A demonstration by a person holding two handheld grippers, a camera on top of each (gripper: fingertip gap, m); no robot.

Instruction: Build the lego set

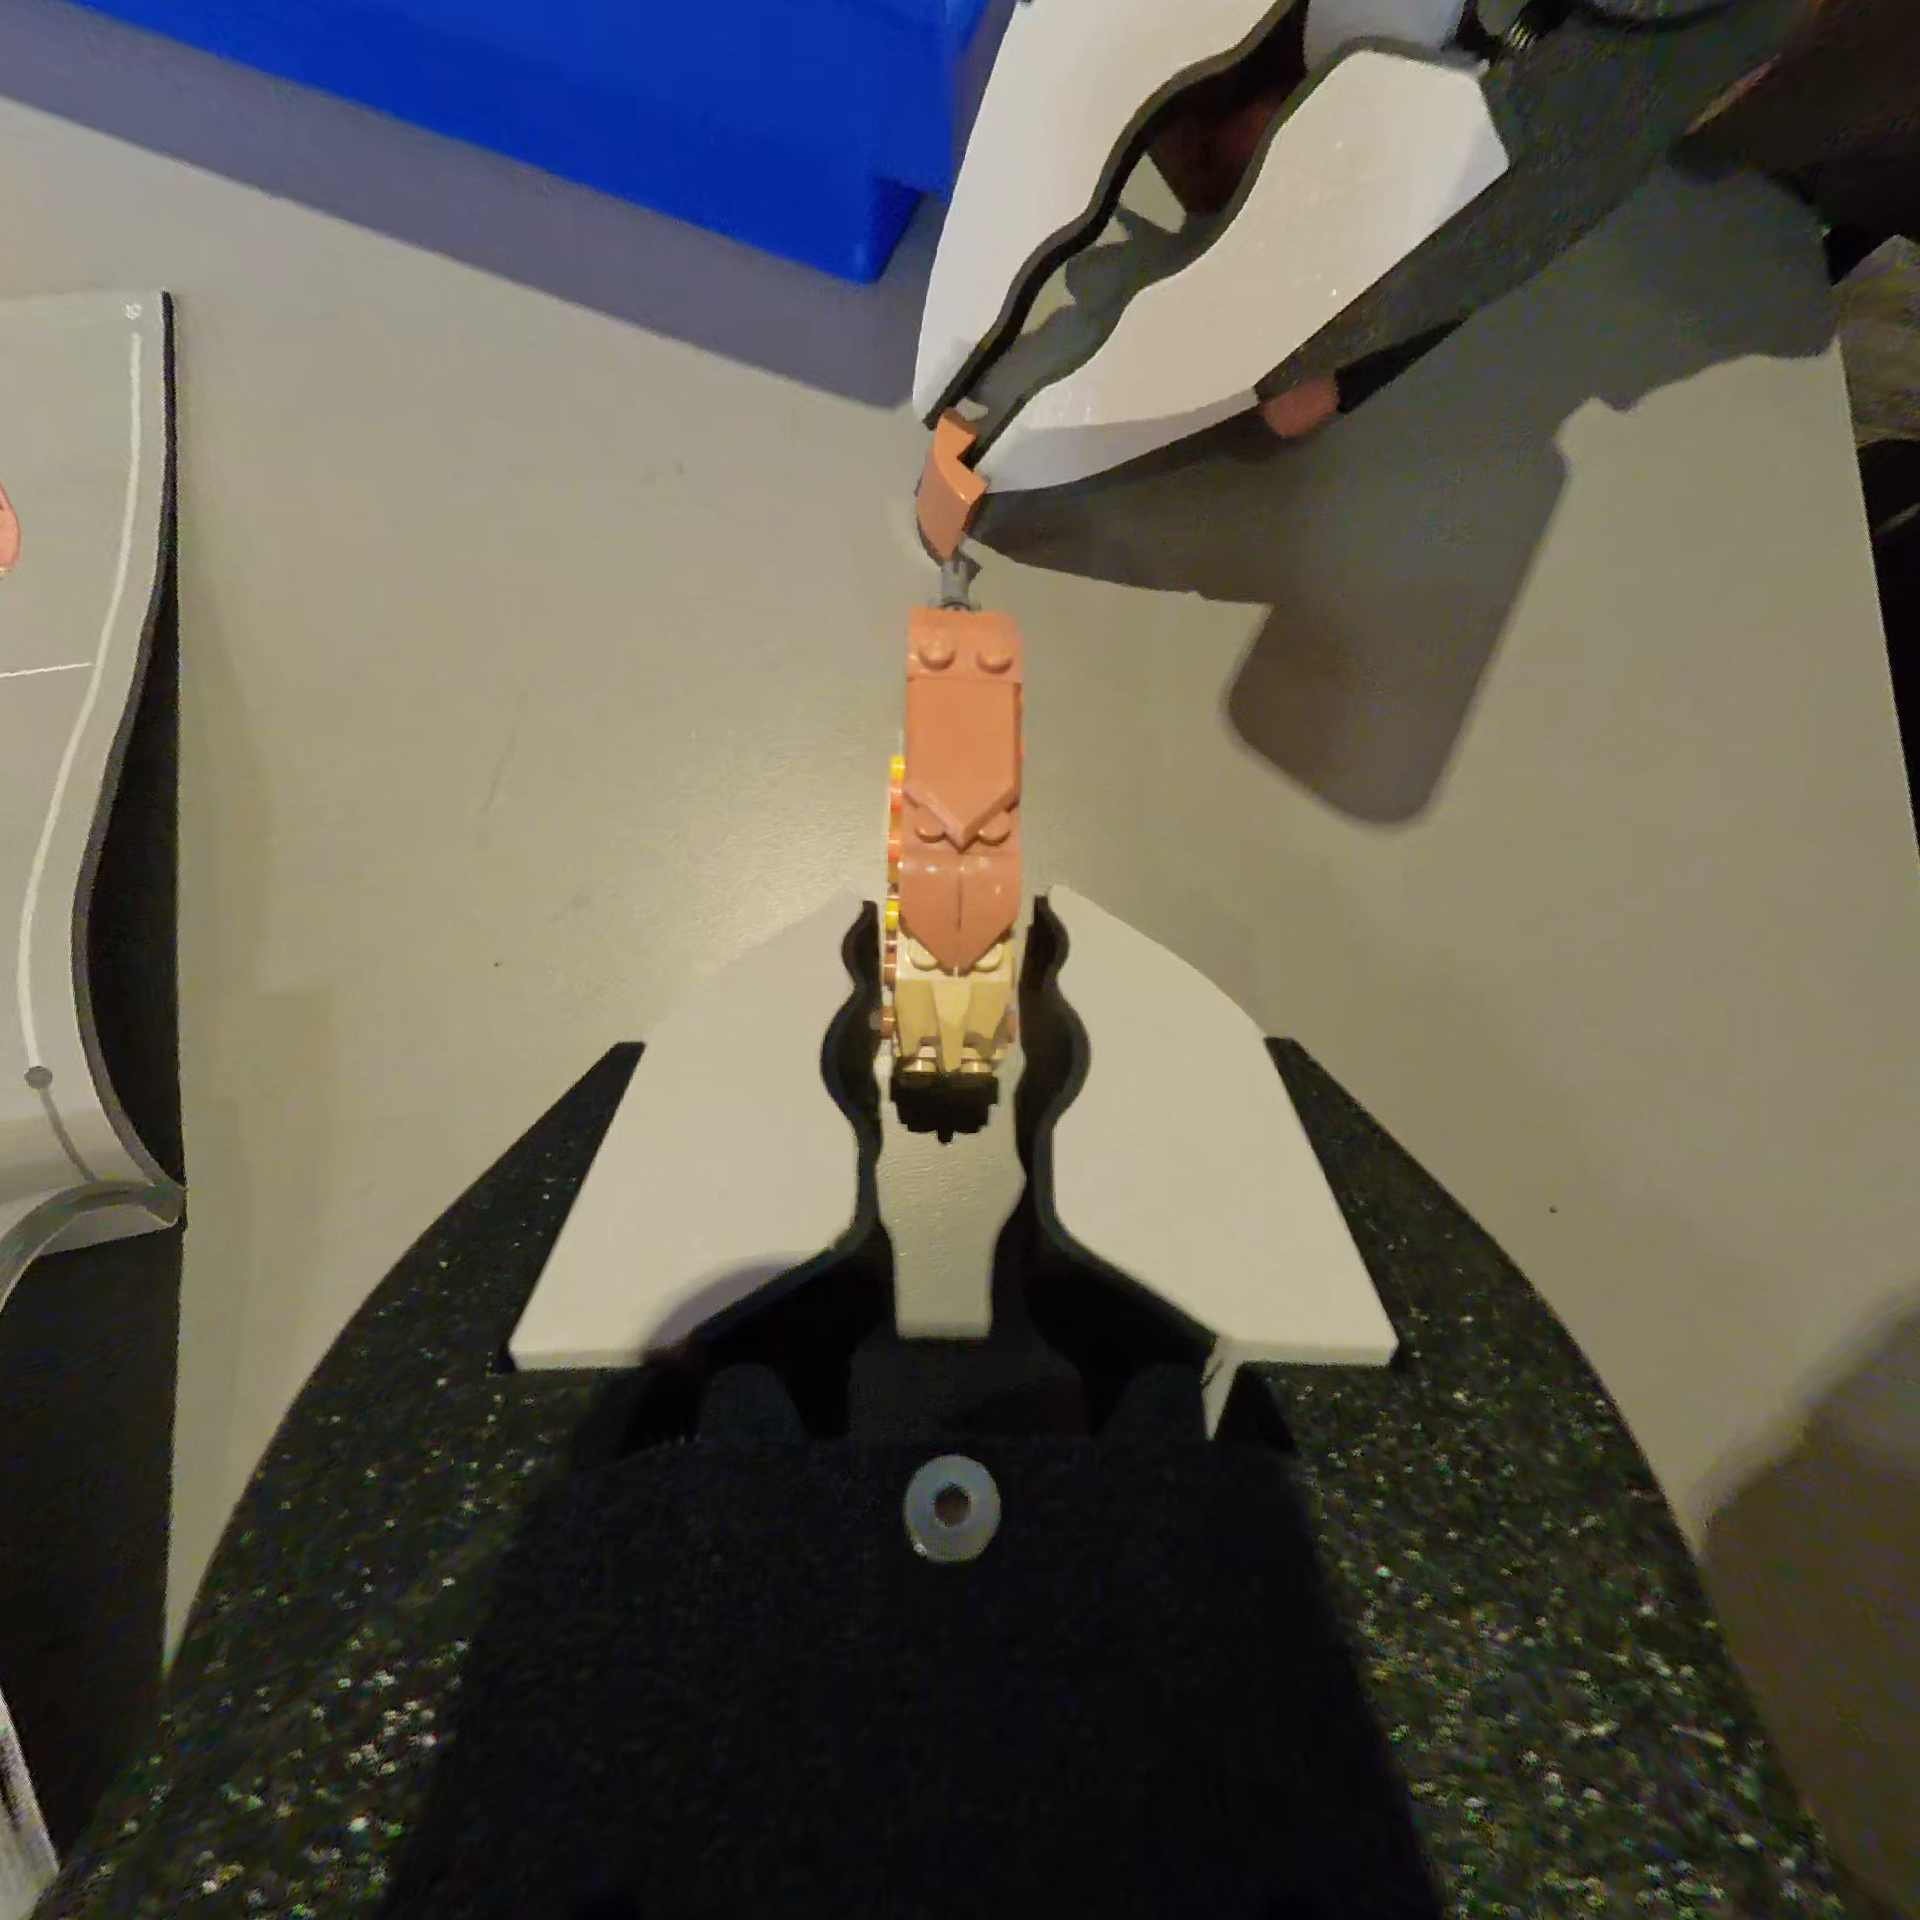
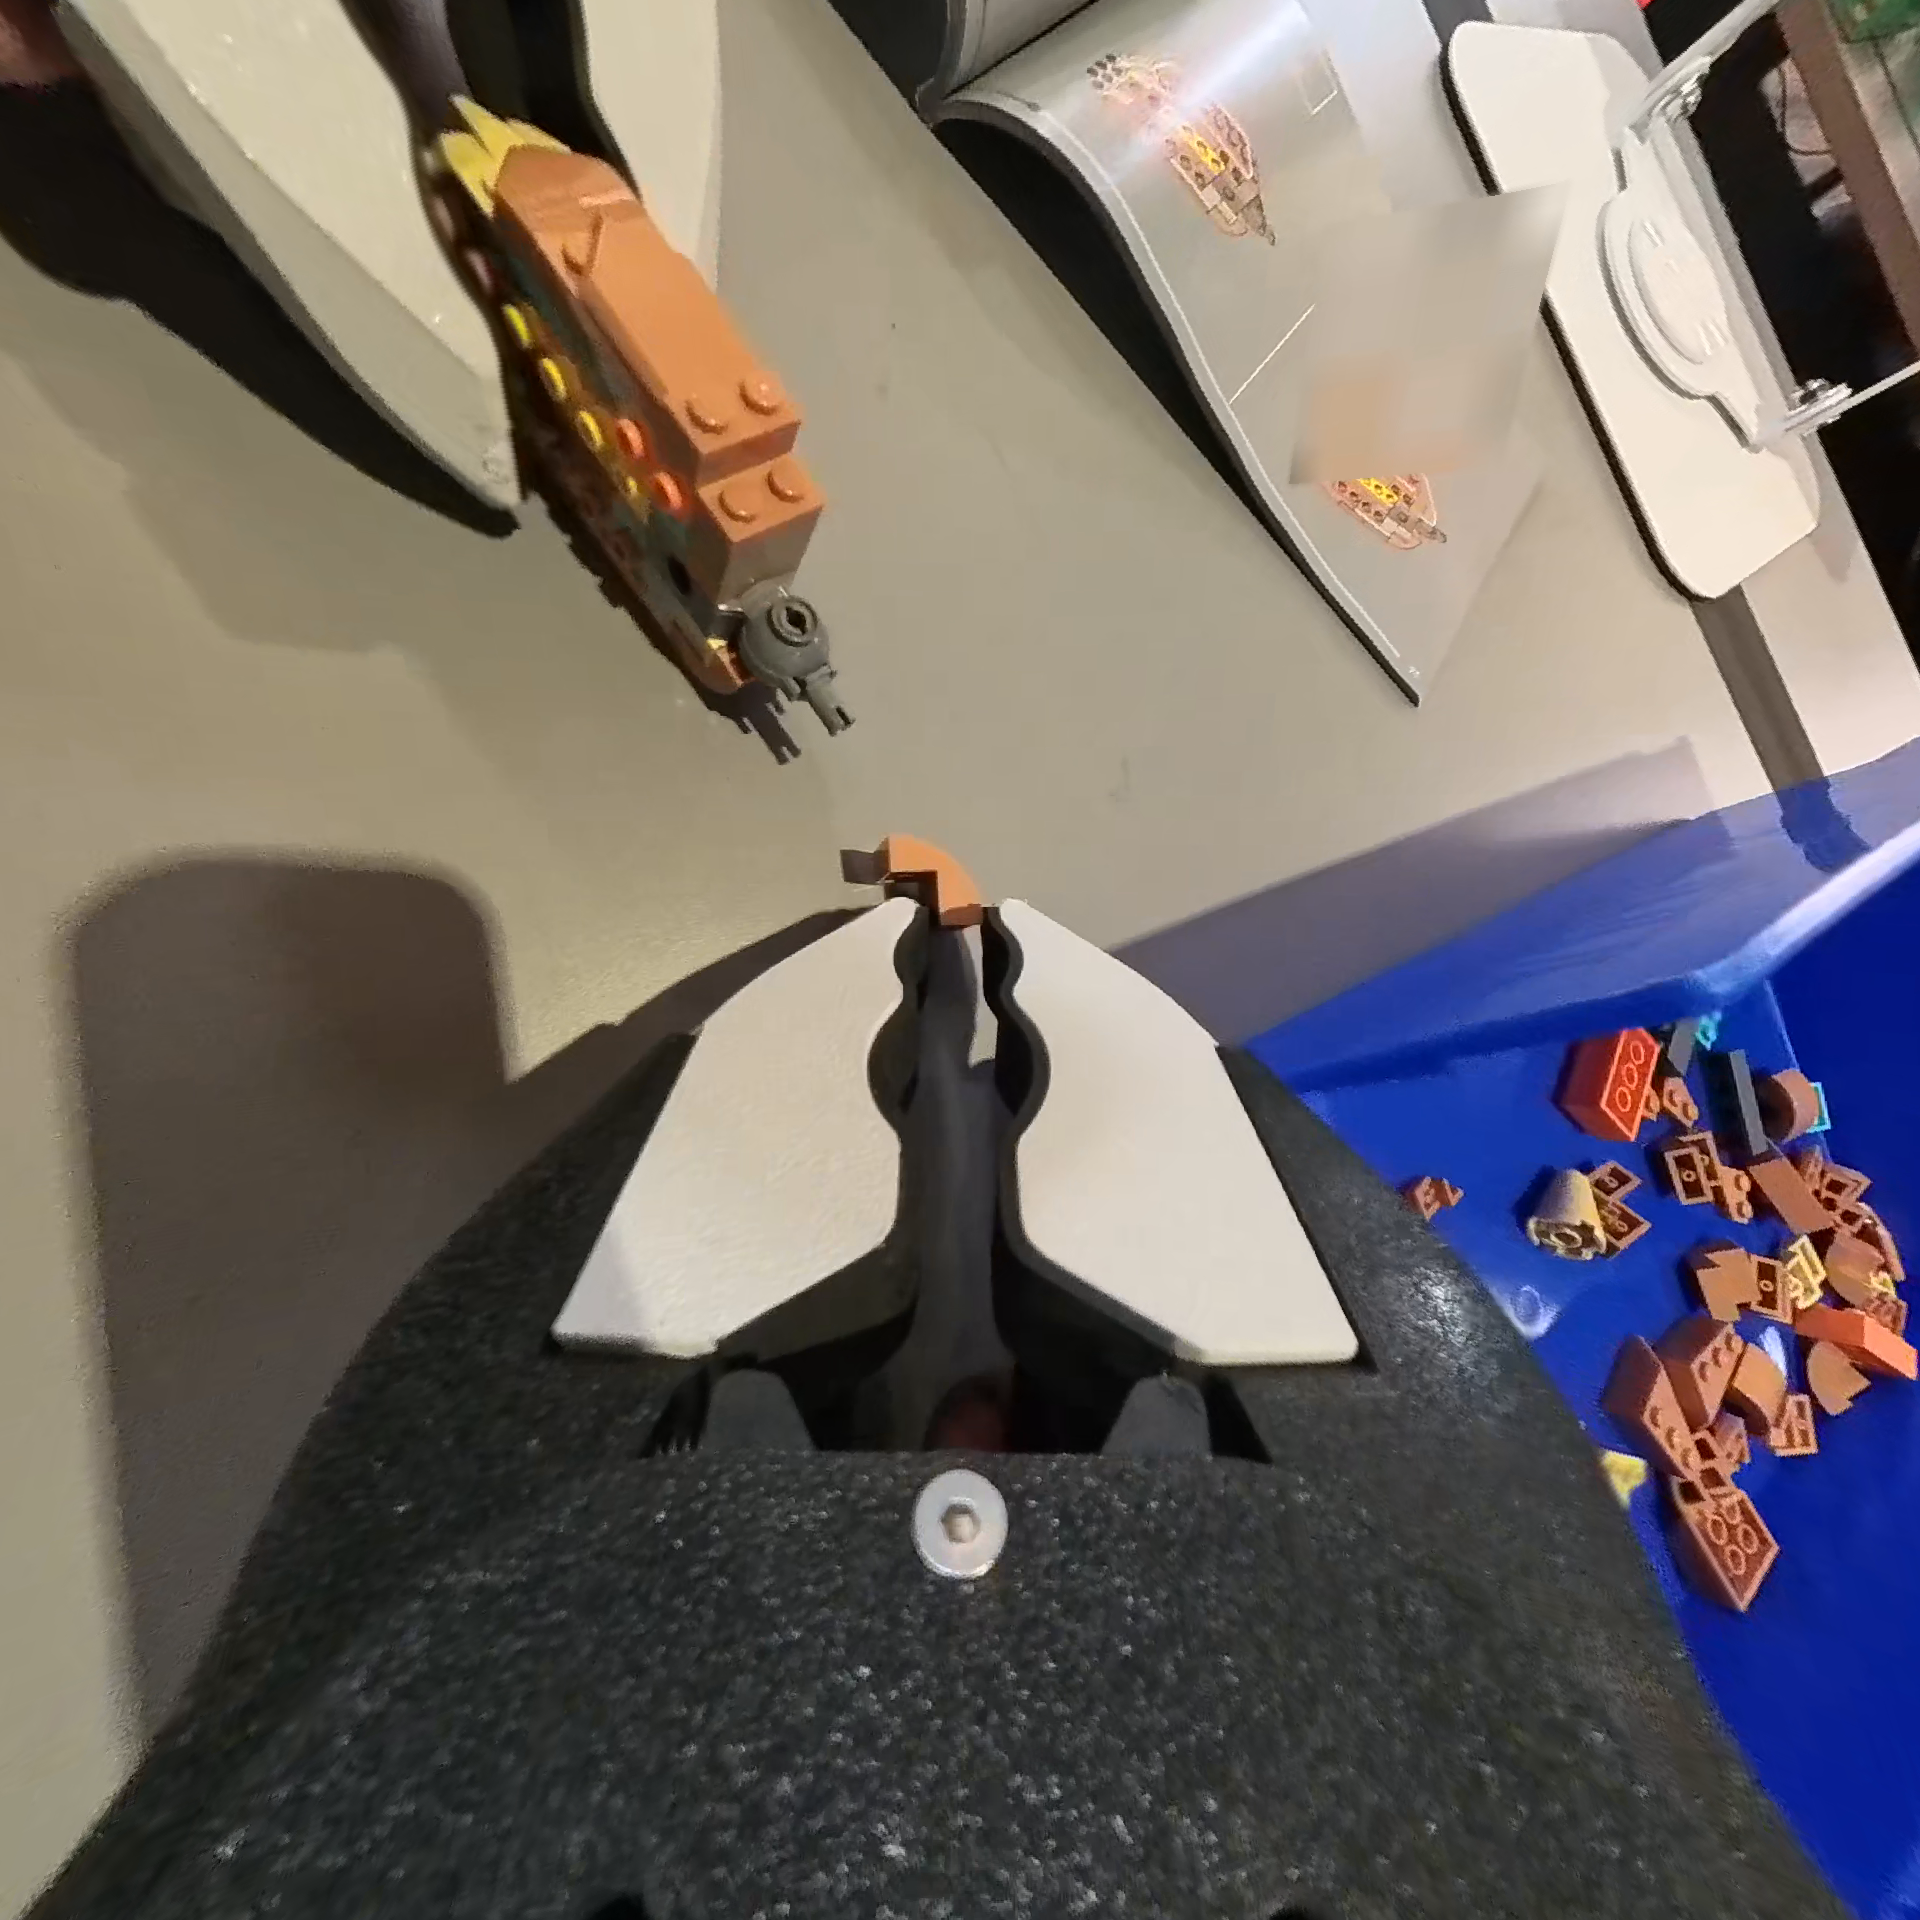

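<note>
My left gripper (image 1: 951, 940) is shut on the near end of a long brown and tan lego model (image 1: 961, 769), held above the grey table. The model has a grey connector (image 1: 958, 584) at its far end. My right gripper (image 2: 948, 907) is shut on a small curved brown piece (image 2: 930, 873). In the left wrist view the right gripper (image 1: 961, 442) holds that piece (image 1: 948, 497) just above the connector, nearly touching. In the right wrist view the model (image 2: 644, 416) sits upper left, its grey connector (image 2: 792, 644) a short way from the piece.
A blue bin (image 2: 1558, 935) at the right holds several loose brown bricks (image 2: 1756, 1278). An open instruction booklet (image 2: 1288, 312) lies at the back on a clear stand (image 2: 1704, 260). The booklet also shows at the left edge in the left wrist view (image 1: 83, 727). My hands' fingertips stand some 10 centimetres from each other.
</note>
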